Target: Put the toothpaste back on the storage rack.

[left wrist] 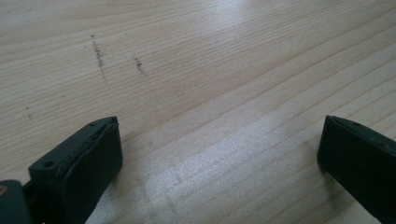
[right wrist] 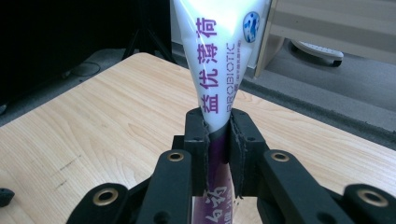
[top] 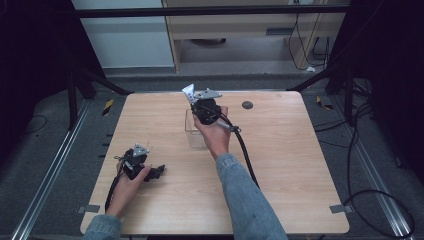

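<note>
clenched between the right gripper [right wrist: 217, 140]'s jaws, a white-and-purple tube [right wrist: 219, 56] stands raised above the clear container [top: 194, 131] at the table [top: 280, 165]'s far middle, probably ready to go in. at near left, the left gripper [left wrist: 219, 154] rests low, jaws released and empty.

Pale wood-grain table [left wrist: 196, 70], lightly scuffed; glossy white-and-purple plastic sachet [right wrist: 219, 56]; matt black claw [right wrist: 217, 140] pads.

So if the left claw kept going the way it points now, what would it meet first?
Probably the bare wooden table: the open left claw is angled down at its surface, nothing between its jaws. Depth is hard to judge.
</note>
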A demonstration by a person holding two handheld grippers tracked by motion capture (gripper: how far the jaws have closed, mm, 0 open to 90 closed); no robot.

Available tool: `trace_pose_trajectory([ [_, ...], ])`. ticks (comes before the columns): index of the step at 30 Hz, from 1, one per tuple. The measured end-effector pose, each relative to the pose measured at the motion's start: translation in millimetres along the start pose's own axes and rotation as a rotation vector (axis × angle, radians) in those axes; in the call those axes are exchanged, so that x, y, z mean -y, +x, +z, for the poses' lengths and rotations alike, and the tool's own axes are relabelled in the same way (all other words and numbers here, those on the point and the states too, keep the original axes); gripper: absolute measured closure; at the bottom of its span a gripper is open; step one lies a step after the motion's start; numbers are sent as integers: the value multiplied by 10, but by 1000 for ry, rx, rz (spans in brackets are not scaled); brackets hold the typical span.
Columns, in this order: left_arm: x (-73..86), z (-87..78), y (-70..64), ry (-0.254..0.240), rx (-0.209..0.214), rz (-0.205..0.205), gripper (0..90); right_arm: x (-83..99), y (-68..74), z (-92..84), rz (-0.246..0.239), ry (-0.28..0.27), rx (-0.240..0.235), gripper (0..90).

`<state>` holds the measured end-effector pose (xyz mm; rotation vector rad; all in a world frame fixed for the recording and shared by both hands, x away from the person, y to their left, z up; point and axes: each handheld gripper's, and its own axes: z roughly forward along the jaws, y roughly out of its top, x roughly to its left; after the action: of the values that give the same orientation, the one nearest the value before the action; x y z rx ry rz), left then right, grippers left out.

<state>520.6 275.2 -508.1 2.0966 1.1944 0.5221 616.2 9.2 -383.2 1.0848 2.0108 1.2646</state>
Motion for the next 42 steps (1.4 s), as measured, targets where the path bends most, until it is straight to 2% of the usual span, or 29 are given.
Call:
trace_pose_trajectory([
  [15,0,0,0,0,0,0,0,136,41,79,-4,38,-3,788],
  [42,-1,1,0,0,1,1,0,187,106,133,-17,73,-6,792],
])
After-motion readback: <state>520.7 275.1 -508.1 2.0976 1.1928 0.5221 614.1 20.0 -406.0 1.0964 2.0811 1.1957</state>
